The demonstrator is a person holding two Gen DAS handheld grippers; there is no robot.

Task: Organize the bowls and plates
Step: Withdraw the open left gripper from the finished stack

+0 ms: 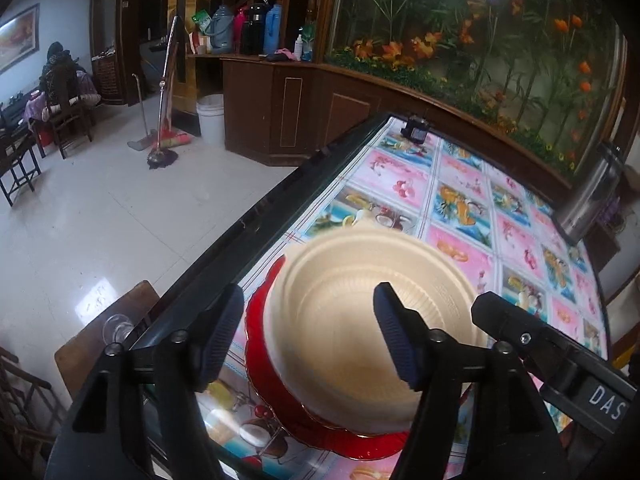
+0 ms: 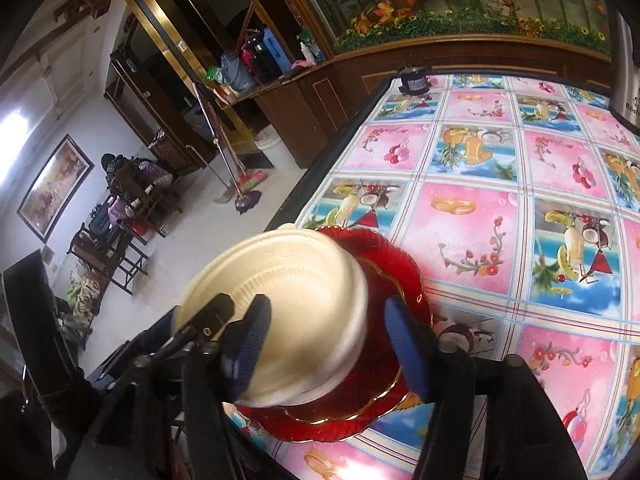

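Bowl (image 1: 352, 320) sits on red plates (image 1: 320, 432) near the table (image 1: 460, 184) edge, floor side.

Risk: bowl looks blurred, possibly unsettled; a nudge from a finger on withdrawal could tip it or slide the stack off the edge.

Pose: both grippers angle down at the stack. Left gripper (image 1: 310, 340) and right gripper (image 2: 328, 344) each stand apart, 2 fingers straddling the bowl rim, pads apparently not pressing.
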